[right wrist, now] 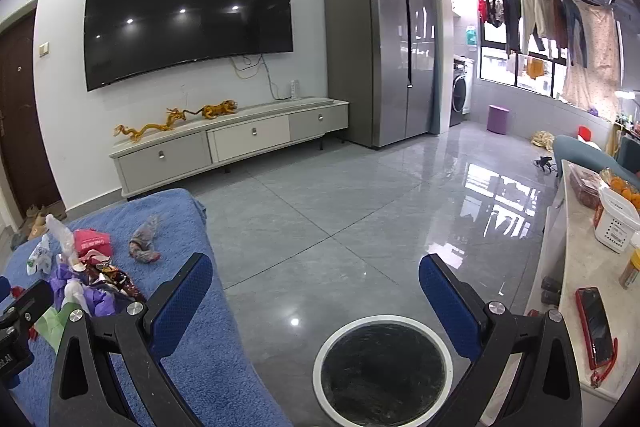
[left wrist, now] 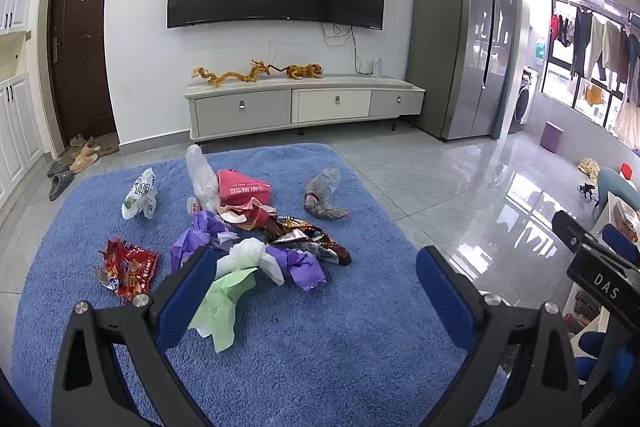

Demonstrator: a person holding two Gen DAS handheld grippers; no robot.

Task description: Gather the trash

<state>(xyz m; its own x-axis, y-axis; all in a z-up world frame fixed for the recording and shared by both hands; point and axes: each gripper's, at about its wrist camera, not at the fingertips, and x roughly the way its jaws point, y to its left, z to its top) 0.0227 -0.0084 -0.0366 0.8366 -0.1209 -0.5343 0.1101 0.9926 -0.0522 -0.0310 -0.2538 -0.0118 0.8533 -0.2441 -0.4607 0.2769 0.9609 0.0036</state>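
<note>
Left wrist view: left gripper (left wrist: pixel 316 287) hangs over the blue rug (left wrist: pixel 360 347), jaws spread wide, nothing between the blue pads (left wrist: pixel 188 295). Trash pile sits on the rug ahead of it: a pale green bag (left wrist: pixel 224 303) just beside the left-hand pad (looks partly behind it, contact unclear), a white bag (left wrist: pixel 252 255), crumpled purple wrappers (left wrist: pixel 296 265), a dark snack wrapper (left wrist: pixel 308 233), a red paper bag (left wrist: pixel 242 189) and a clear plastic bag (left wrist: pixel 202 173) further back. Apart from the pile: a red snack wrapper (left wrist: pixel 128 269) to the left, a white printed bag (left wrist: pixel 140 195) at back left, a grey crumpled bag (left wrist: pixel 322 195) at back right.

Right wrist view: right gripper (right wrist: pixel 316 291) is also fully open and empty, over grey floor tile (right wrist: pixel 320 211). Below it, between the fingers, stands a round bin (right wrist: pixel 382 371) with a white rim and a dark liner (contents not readable). The bin is on the tile just beside the rug edge, pile well to its left. A counter (right wrist: pixel 576 267) on the right carries a red phone (right wrist: pixel 596 327).
</note>
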